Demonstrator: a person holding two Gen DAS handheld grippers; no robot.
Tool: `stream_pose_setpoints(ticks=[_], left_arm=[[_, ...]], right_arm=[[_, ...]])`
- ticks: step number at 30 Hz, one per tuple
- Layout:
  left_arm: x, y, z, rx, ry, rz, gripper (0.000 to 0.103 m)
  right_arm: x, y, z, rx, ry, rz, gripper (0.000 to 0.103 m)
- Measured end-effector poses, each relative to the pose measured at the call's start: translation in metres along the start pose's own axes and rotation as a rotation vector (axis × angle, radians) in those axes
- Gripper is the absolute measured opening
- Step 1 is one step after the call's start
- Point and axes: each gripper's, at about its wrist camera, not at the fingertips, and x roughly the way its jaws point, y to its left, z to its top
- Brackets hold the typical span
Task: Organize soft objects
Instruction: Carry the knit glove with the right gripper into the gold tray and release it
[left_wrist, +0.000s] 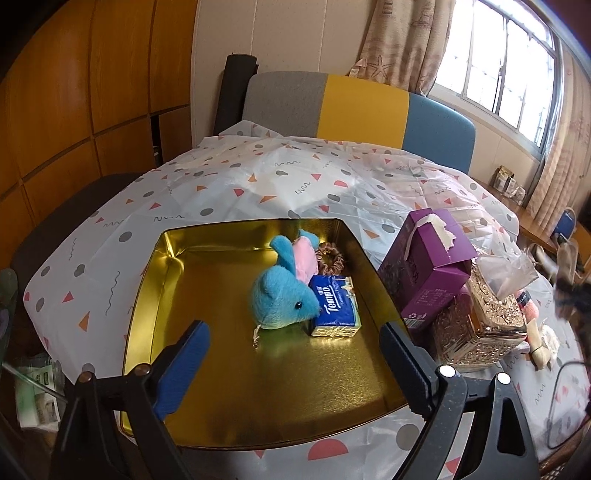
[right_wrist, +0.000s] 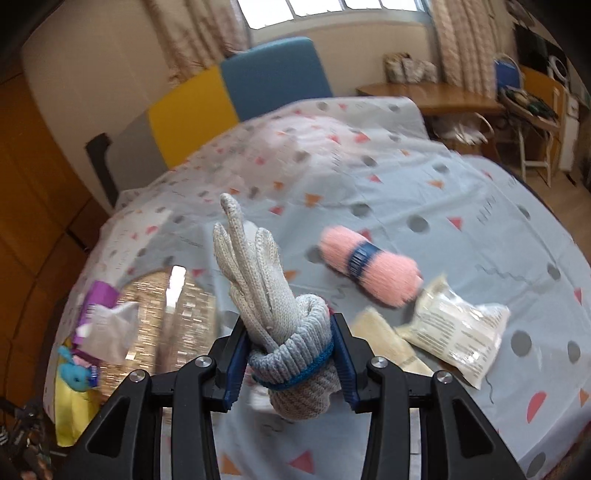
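Between my right gripper's (right_wrist: 290, 363) blue pads sits a rolled pair of knit gloves (right_wrist: 280, 325), gripped at the grey cuff bundle, pale fingers sticking up toward 12 o'clock, the whole roll lifted clear of the patterned tablecloth (right_wrist: 424, 192). Out at 2 o'clock a pink yarn skein (right_wrist: 369, 266) with a dark blue band lies on the cloth; at 3 o'clock, a clear packet with printed text (right_wrist: 458, 328), a cream item just beside it, too blurred to name. At 9 o'clock, a glittery gold tissue holder (right_wrist: 177, 302) and a purple box (right_wrist: 98, 299). My left gripper (left_wrist: 291, 363) stands wide, nothing between its jaws, above the near part of a gold tin tray (left_wrist: 155, 258). In the tray at 12 o'clock lies a blue plush mouse (left_wrist: 284, 291), nose touching a blue Tempo tissue pack (left_wrist: 336, 306); behind them, at the far wall, a brown scrunchie (left_wrist: 330, 258). The purple box and gold holder stand at 2 o'clock, just outside the tray's right rim.
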Motion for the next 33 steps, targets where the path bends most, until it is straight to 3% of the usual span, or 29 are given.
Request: stream_pose_setpoints(ticks=[8, 15, 23, 33], left_arm=[[-0.001, 0.028, 0.003, -0.073, -0.008, 0.039, 0.093], [-0.009, 0.049, 0.006, -0.117, -0.040, 0.077, 0.093], [-0.013, 0.062, 0.008, -0.148, -0.055, 0.083, 0.093], [-0.005, 0.051, 0.002, -0.115, -0.027, 0.069, 0.093]], right_arm=[[-0.031, 0.145, 0.011, -0.292, -0.054, 0.244, 0.042], [-0.010, 0.265, -0.038, -0.573, 0.051, 0.396, 0.042], [0.065, 0.319, -0.116, -0.779, 0.268, 0.357, 0.042], [0.117, 0.315, -0.152, -0.832, 0.385, 0.267, 0.044]])
